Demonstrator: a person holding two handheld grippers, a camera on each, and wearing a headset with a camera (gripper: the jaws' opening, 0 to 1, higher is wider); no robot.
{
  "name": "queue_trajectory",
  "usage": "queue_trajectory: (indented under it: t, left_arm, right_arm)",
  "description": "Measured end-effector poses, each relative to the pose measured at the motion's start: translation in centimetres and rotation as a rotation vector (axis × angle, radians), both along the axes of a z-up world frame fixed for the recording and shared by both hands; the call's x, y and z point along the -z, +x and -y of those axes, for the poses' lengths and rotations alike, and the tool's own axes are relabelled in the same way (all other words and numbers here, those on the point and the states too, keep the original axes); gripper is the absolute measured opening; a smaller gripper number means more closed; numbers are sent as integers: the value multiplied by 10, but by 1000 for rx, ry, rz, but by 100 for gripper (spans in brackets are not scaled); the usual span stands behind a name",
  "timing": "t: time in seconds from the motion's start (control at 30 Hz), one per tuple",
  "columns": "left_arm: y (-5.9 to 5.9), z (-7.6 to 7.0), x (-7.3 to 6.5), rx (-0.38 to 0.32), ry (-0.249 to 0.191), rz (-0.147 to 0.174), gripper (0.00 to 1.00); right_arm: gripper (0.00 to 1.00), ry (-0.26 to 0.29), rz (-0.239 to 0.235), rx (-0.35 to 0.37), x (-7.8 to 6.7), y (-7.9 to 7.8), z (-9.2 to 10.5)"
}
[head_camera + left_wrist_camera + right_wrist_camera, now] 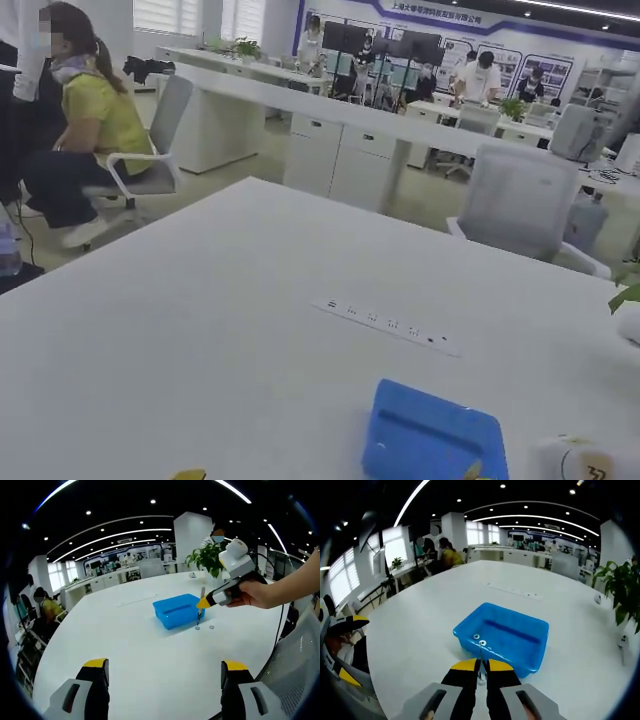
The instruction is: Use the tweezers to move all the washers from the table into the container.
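Open-plan office. The white table (200, 330) has a socket strip (390, 325) near its far edge, and 1 grey mesh chair (520, 200) stands beyond that edge. Rows of white desks (330, 130) run behind, where 1 person (90, 120) sits. Curved ceiling light strips (115, 532), bright windows (395, 547) and a potted plant (620, 587) are also in view.

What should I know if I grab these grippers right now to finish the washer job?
Left gripper: jaws open, holding nothing, above the table.
Right gripper: jaws shut on the tweezers, tips pointing down beside the blue container.
Done: washers in the container, two of them.
Left to do: washers on the table, two, next to the container and close to the tweezer tips. I would pick up each one and drop it in.
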State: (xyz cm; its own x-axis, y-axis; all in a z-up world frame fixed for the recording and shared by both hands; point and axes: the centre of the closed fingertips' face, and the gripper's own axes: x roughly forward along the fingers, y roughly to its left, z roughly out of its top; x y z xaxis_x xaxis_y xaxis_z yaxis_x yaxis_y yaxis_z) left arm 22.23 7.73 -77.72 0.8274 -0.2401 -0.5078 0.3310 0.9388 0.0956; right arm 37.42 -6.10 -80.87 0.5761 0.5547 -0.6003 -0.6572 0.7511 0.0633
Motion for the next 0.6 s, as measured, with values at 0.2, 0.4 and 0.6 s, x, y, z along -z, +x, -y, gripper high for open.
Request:
queue_trajectory:
  t: [0.2,0.4,0.6]
  left_arm:
    - [0,0,2,2,10,-7,95]
    - [0,1,3,6,17,-10,95]
    - [0,0,3,6,21,-10,94]
  right_arm:
    - [2,13,-25,17,5,1,0]
    - [2,-21,-3,-6,9,-1,0]
    - [2,-41,43,-29,9,-6,0]
